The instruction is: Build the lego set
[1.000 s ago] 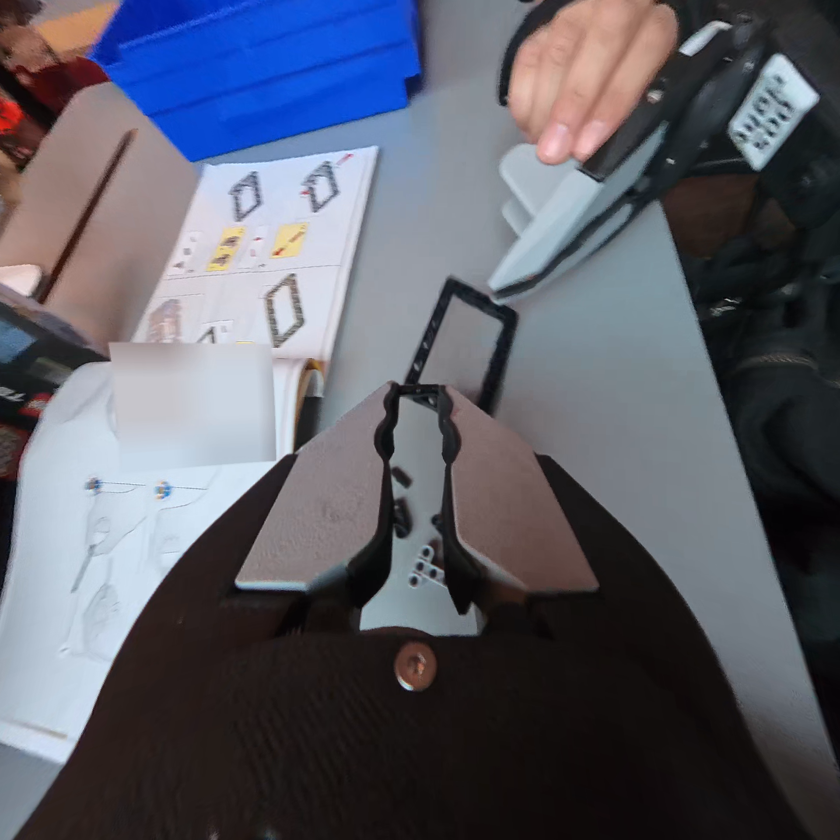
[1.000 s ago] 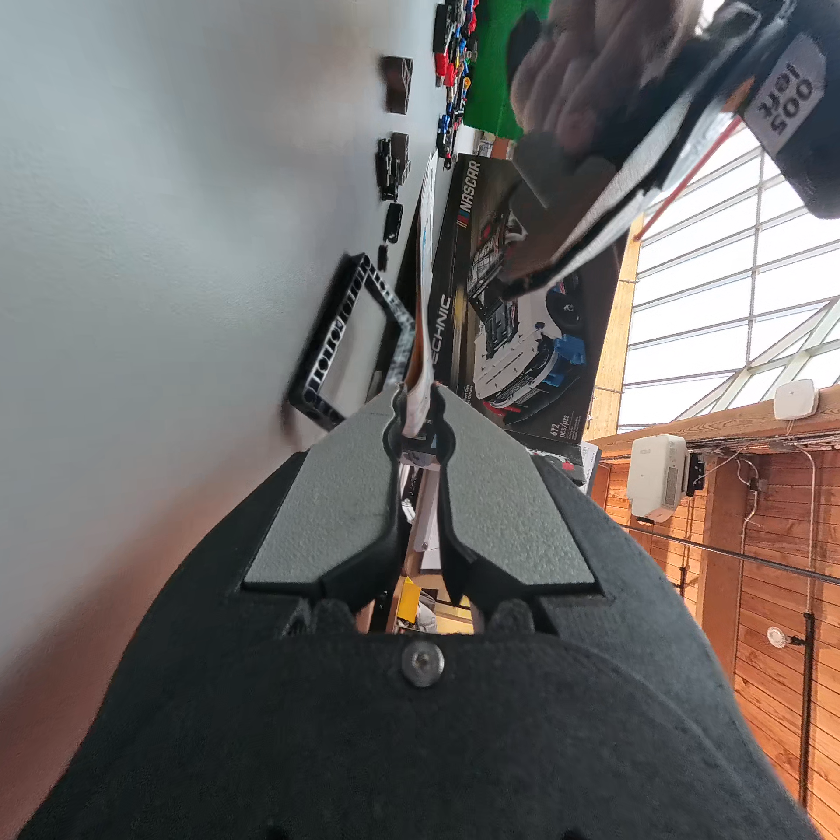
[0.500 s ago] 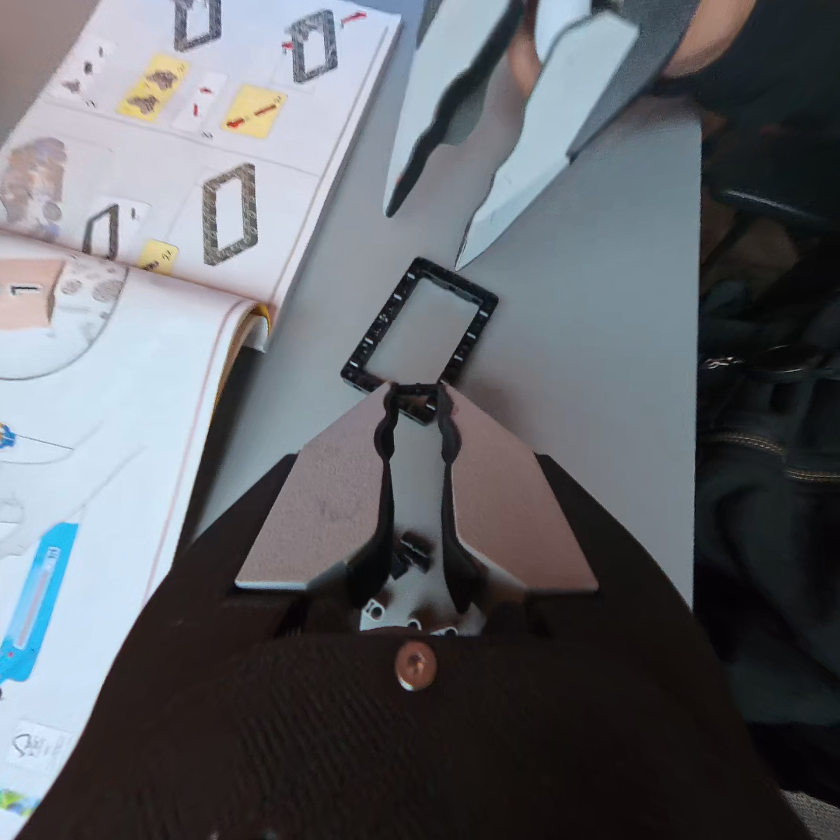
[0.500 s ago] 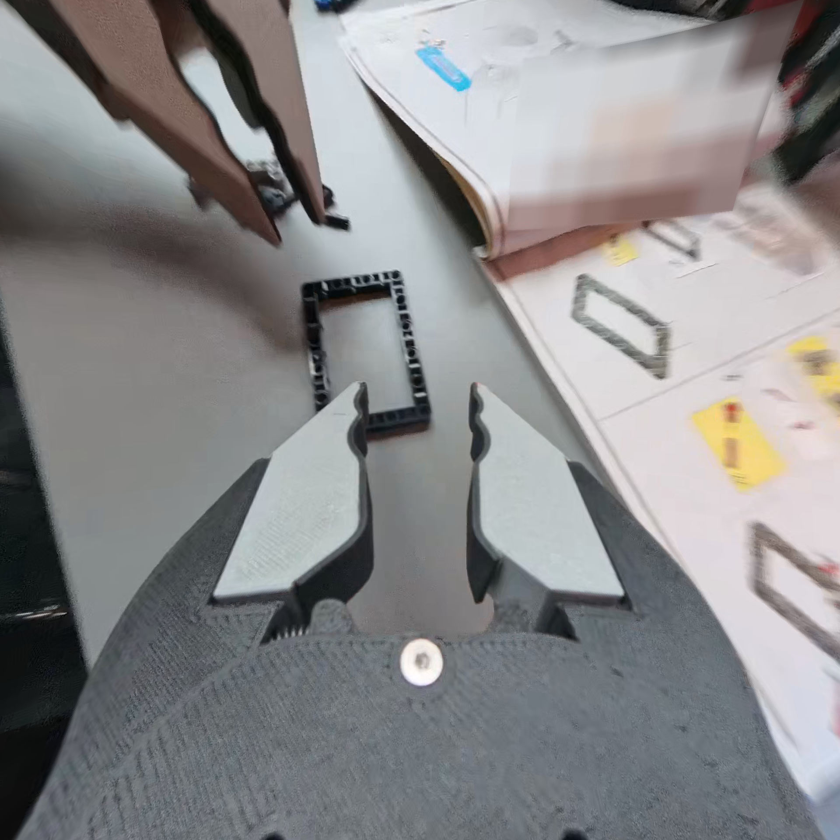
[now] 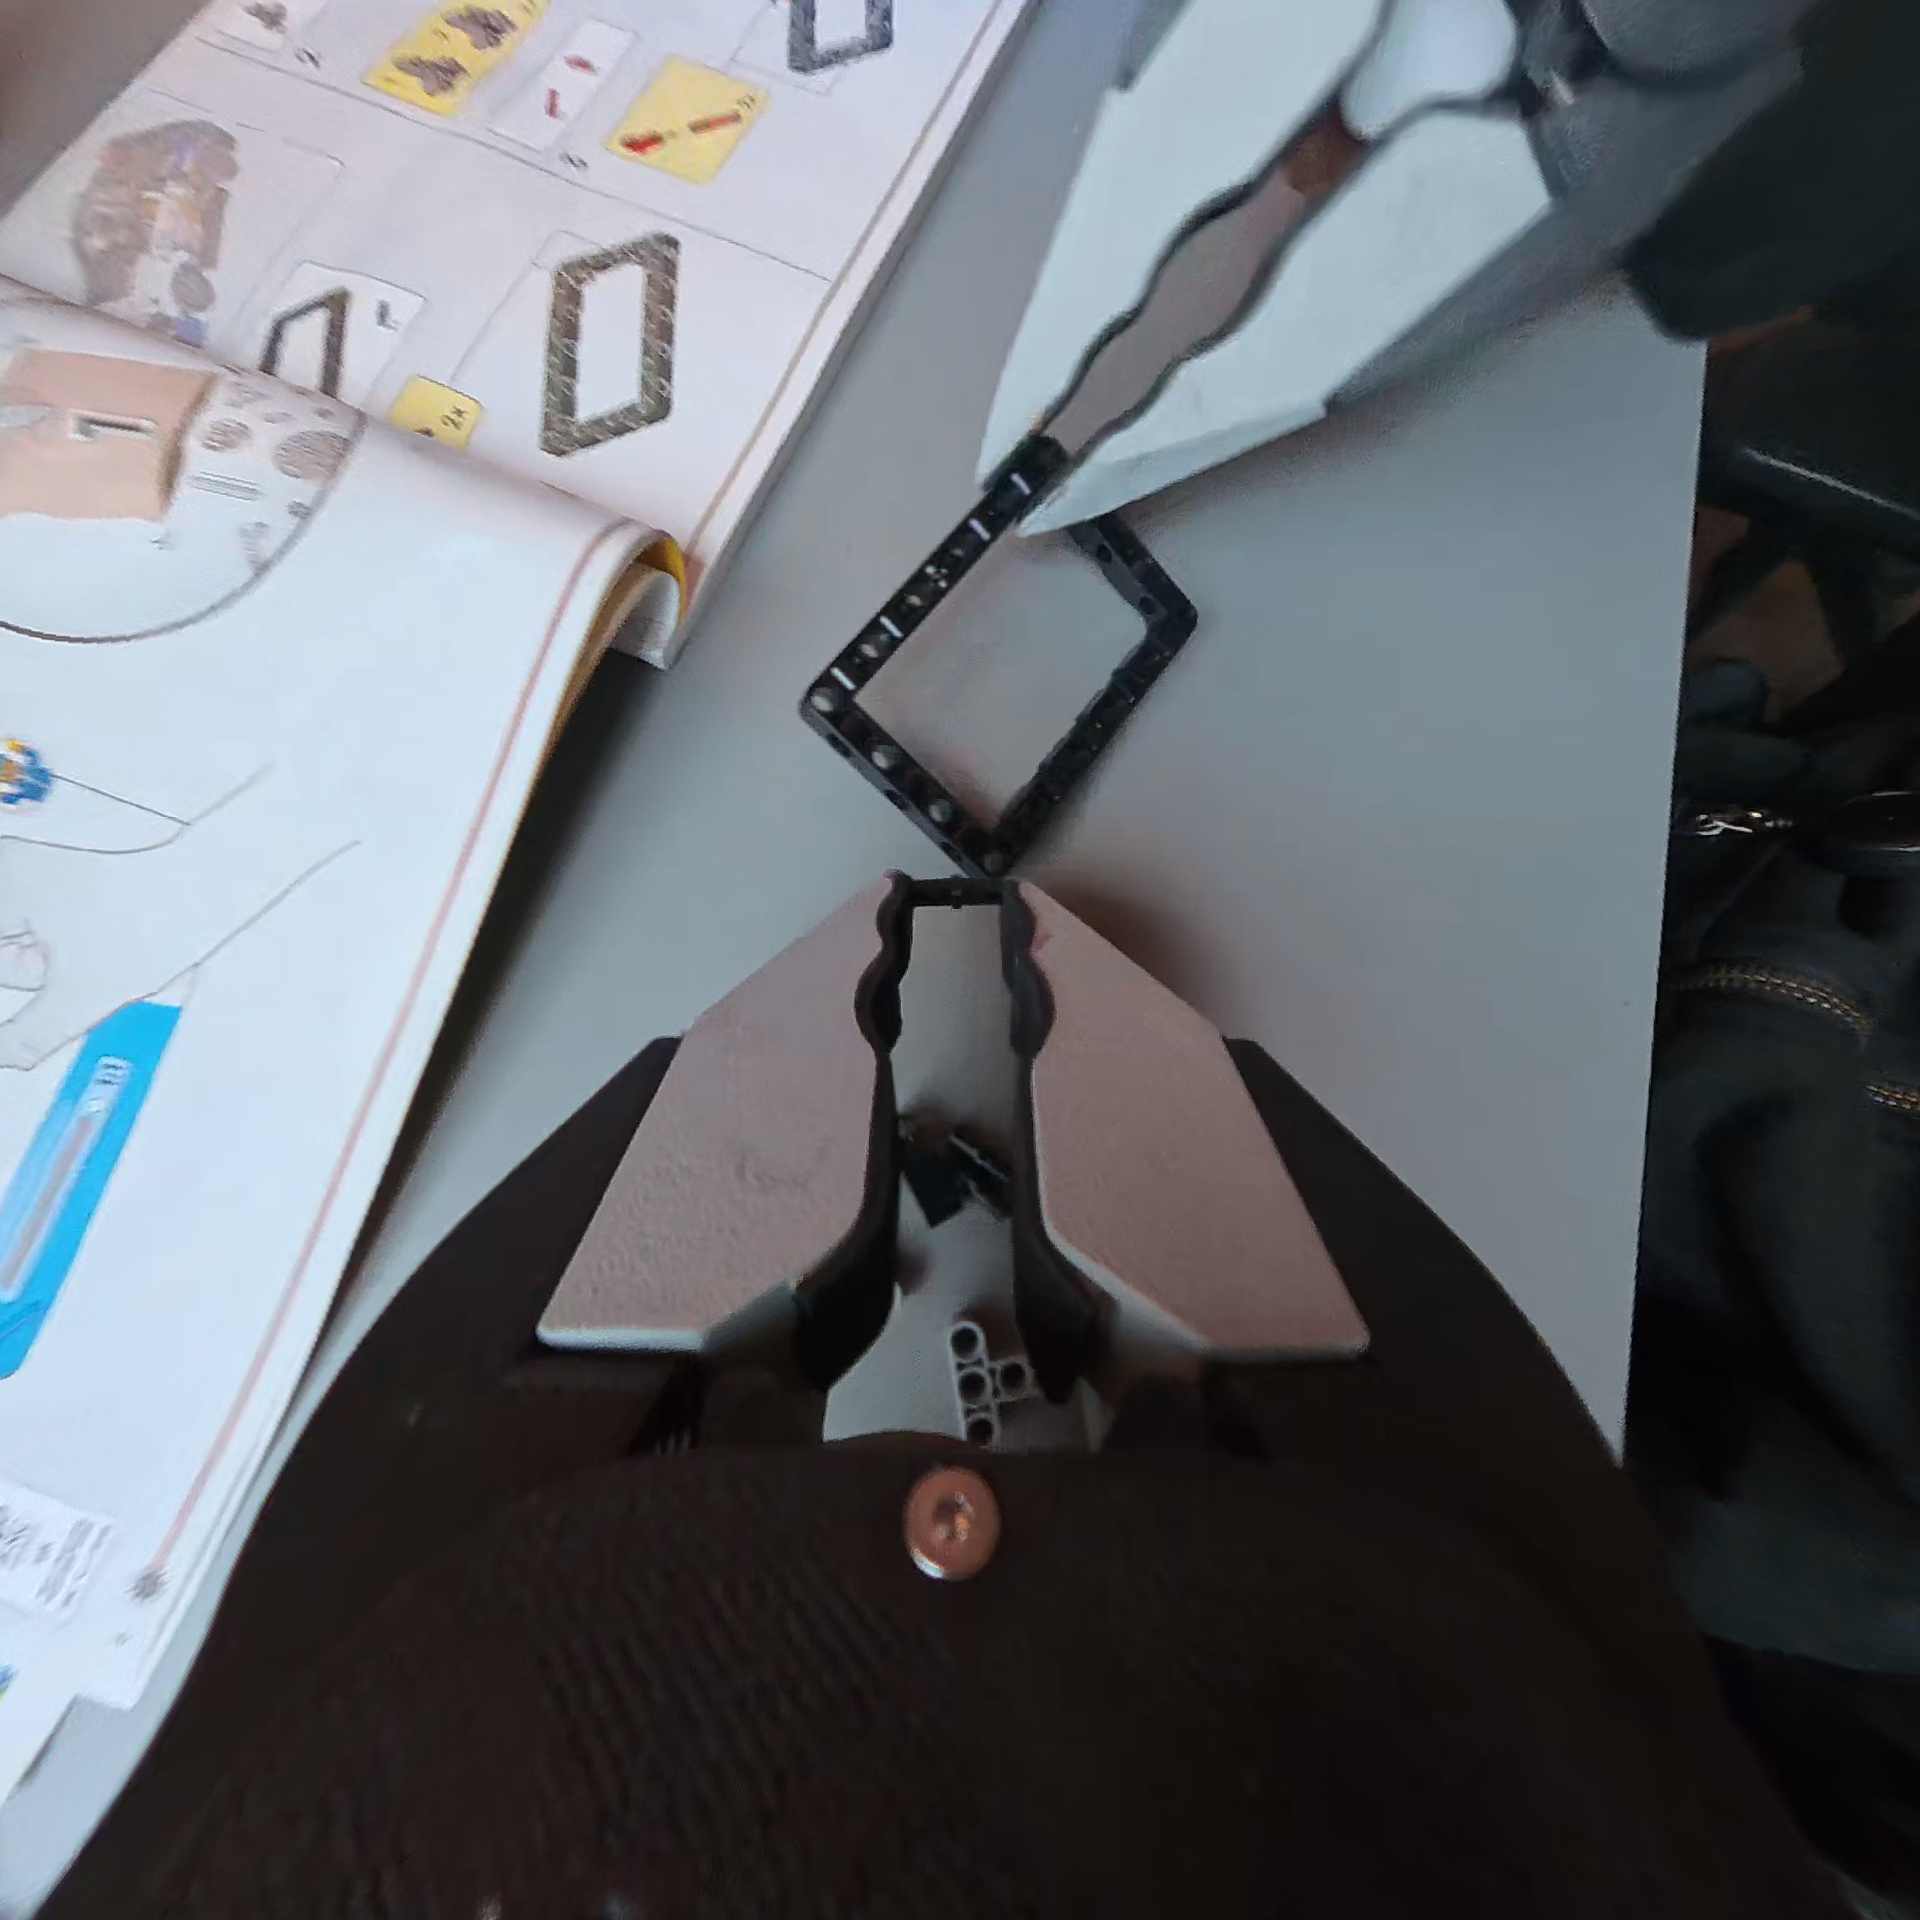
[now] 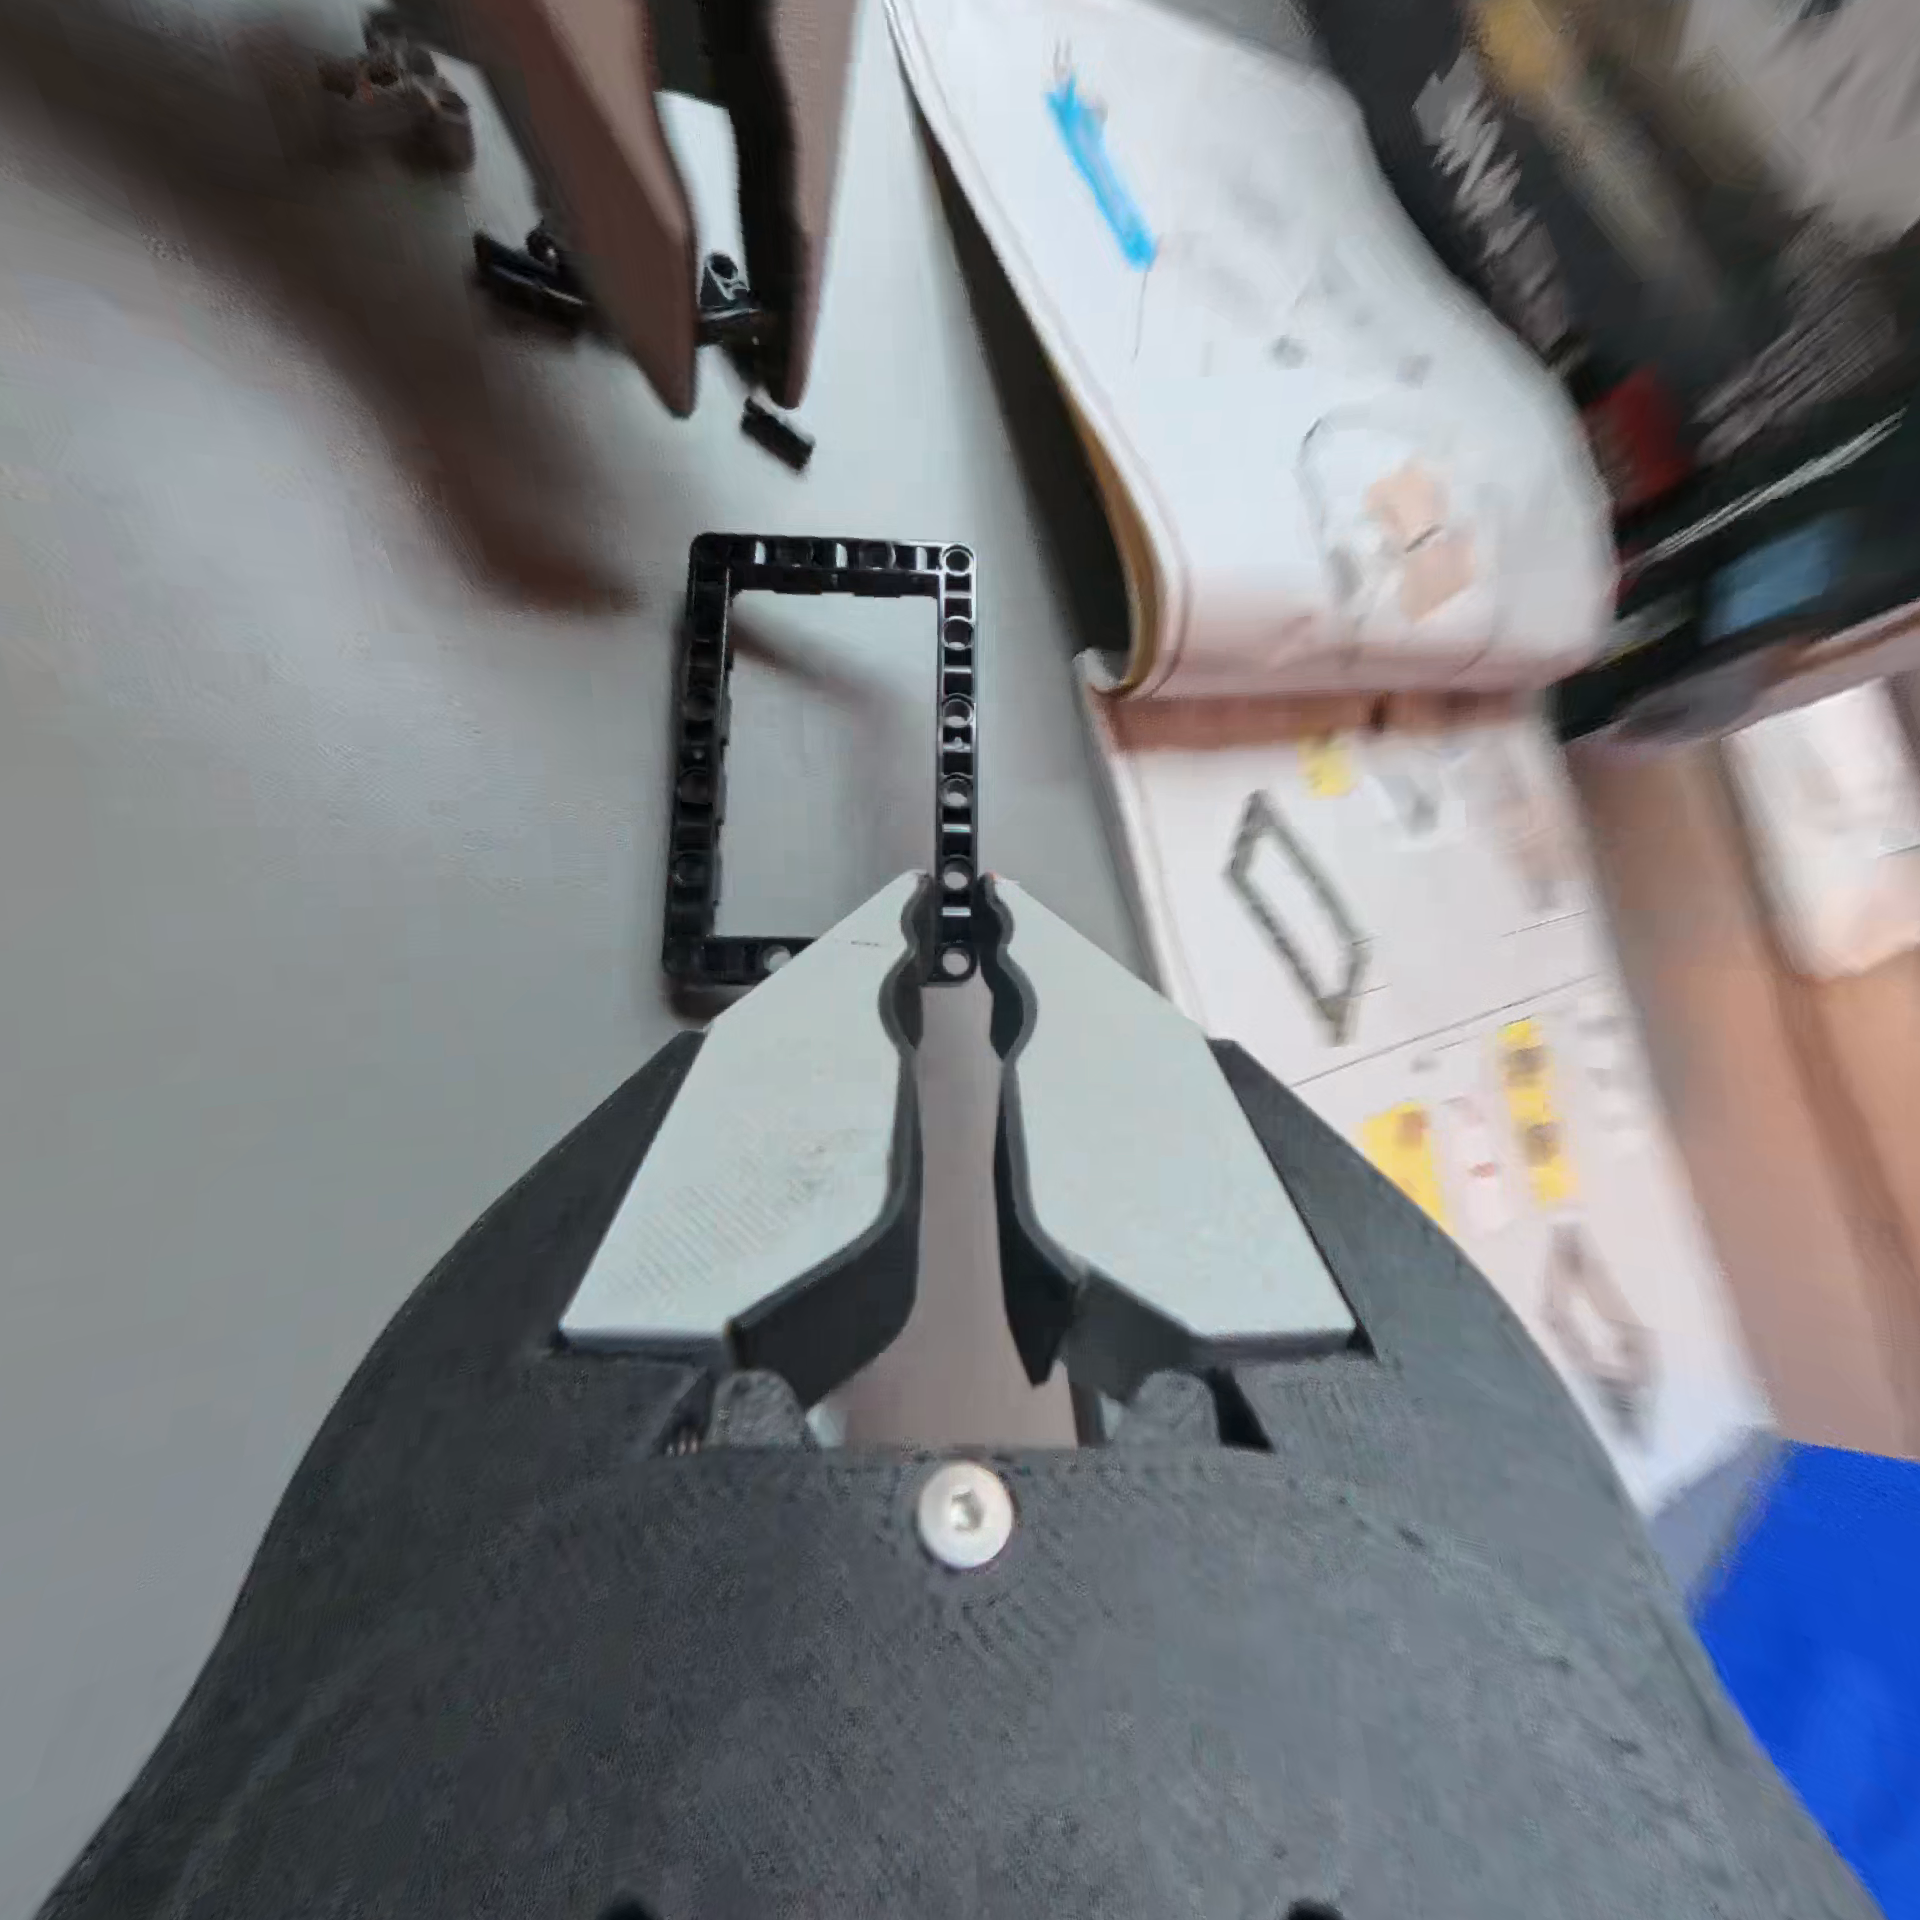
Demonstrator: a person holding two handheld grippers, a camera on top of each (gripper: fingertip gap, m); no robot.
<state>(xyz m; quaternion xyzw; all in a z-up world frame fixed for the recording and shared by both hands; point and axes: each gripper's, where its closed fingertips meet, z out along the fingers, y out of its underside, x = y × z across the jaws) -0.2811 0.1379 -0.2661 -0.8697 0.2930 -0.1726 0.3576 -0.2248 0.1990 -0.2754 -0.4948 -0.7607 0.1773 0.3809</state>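
A black rectangular lego frame (image 5: 883, 634) lies on the grey table (image 5: 1351, 935). My right gripper (image 6: 958, 914) is shut on one long side of the frame (image 6: 707, 748), near a corner. In the left wrist view it (image 5: 1023, 488) comes in from the top right. The gripped side seems slightly raised, with a shadow beneath. My left gripper (image 5: 954, 891) is shut on a small black pin (image 5: 954, 883), just short of the frame's near corner. In the right wrist view the left gripper (image 6: 732, 405) and the pin (image 6: 774, 428) are beyond the frame's far end.
An open instruction booklet (image 5: 312, 623) lies left of the frame. Loose black pieces (image 5: 951, 1174) and a grey piece (image 5: 982, 1387) lie under my left gripper. The table edge (image 5: 1662, 935) runs on the right, with dark bags (image 5: 1787, 1039) beyond. A blue bin (image 6: 1808, 1714) is near the booklet. The gap from one gripper's tips to the other's is roughly 9 centimetres.
My right gripper was open over the frame's end and has shut on its long side. The frame has turned to a diamond angle in the left wrist view. My left gripper still holds the pin.
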